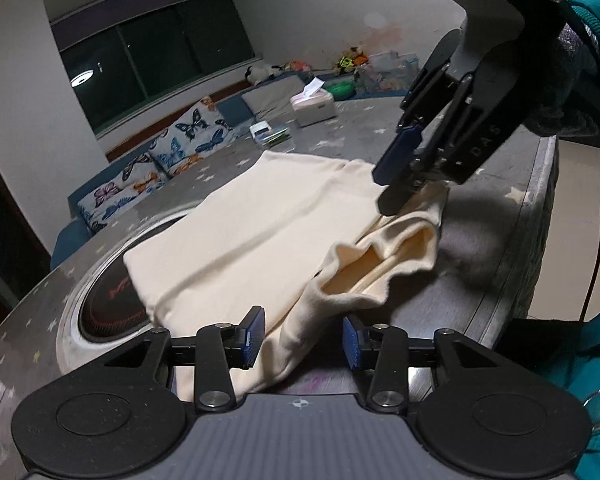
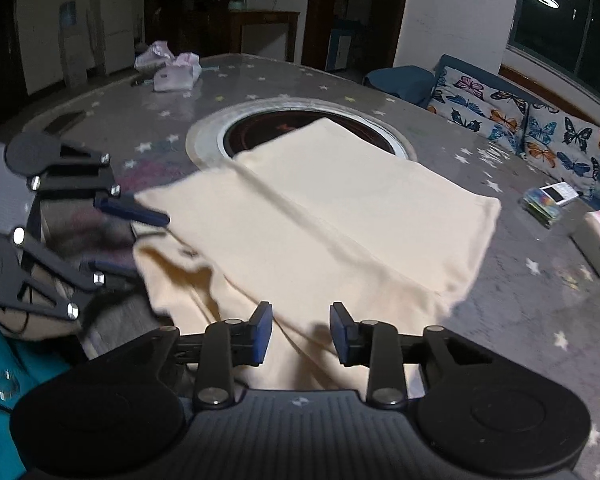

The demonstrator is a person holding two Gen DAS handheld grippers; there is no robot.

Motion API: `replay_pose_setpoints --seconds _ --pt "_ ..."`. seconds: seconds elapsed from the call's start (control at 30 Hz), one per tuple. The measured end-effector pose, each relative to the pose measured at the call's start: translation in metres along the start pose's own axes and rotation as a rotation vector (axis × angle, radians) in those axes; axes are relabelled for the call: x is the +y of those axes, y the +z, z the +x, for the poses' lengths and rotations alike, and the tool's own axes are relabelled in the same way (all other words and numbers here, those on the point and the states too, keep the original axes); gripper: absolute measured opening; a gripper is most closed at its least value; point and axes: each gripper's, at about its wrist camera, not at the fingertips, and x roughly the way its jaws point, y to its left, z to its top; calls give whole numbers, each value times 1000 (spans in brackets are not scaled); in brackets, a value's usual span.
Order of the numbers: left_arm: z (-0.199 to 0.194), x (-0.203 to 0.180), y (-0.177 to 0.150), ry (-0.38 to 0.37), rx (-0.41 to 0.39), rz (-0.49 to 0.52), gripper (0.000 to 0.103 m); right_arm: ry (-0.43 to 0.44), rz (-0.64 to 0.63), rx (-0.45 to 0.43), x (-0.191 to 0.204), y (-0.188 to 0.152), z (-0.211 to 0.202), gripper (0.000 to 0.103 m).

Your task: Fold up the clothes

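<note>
Our left tongs (image 1: 304,342) stand apart with a loose near flap of the cream garment (image 1: 240,232) between the pads, unpinched. Our right tongs (image 2: 299,334) gape likewise over its near edge. We should pinch matching corners and lift evenly. The garment lies on the starred tabletop (image 2: 340,80), long axis running near to far, over the round inset burner (image 2: 300,120).
</note>
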Motion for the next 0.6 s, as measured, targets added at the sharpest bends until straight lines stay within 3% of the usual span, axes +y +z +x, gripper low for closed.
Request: replay_pose_setpoints --seconds 0.07,0.17,0.37,0.53,0.6 --pt "0 2 3 -10 -7 -21 23 -12 -29 16 0 -5 -6 33" --pt "2 13 7 -27 -9 -83 13 -18 -65 36 1 -12 -14 40" --pt "12 37 24 -26 -13 -181 10 -21 -177 31 18 -24 -19 54" --pt "21 48 35 -23 -20 -202 10 -45 -197 -31 22 -20 -5 51" --pt "24 51 37 -24 -16 -211 10 -48 -186 -42 19 -16 3 45"
